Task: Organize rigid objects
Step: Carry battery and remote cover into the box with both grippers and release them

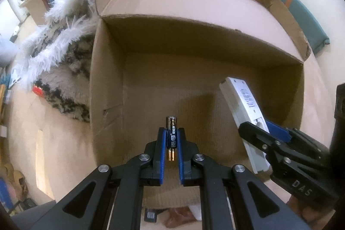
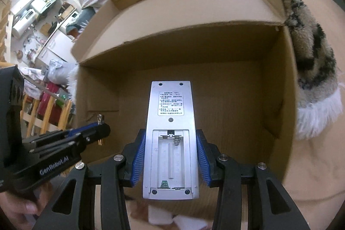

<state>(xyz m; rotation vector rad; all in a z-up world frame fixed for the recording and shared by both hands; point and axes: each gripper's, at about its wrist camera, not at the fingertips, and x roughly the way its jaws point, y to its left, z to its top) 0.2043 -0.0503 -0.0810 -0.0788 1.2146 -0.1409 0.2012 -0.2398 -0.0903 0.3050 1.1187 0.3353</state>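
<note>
Brown corrugated cardboard box (image 1: 194, 83) fills both views, flaps folded outward, interior floor bare where visible. It sits on a pale pinkish bed surface (image 1: 215, 3). A shaggy white and black-mottled fur throw (image 1: 62, 53) lies against the box's outer wall.

White remote control (image 2: 170, 139), back side up, battery cover off, compartment exposed with a spring at its far end and no cells inside. A printed label sits on the upper half of its back. The remote is held above the box opening, toward the box's right side as the left wrist view shows it.

Right gripper (image 2: 170, 156): blue-padded fingers (image 2: 138, 156) pinch the remote across its width at the battery compartment, pads touching both long edges.

Left gripper (image 1: 171, 139): jaws pressed onto a small dark battery (image 1: 171, 135) with gold ends, held upright between the pads, its top standing clear above the fingertips. Battery hangs over the box interior, left of the remote and apart from it.

A hand (image 2: 17, 208) grips the left gripper's handle, seen at the right wrist view's lower left edge.
</note>
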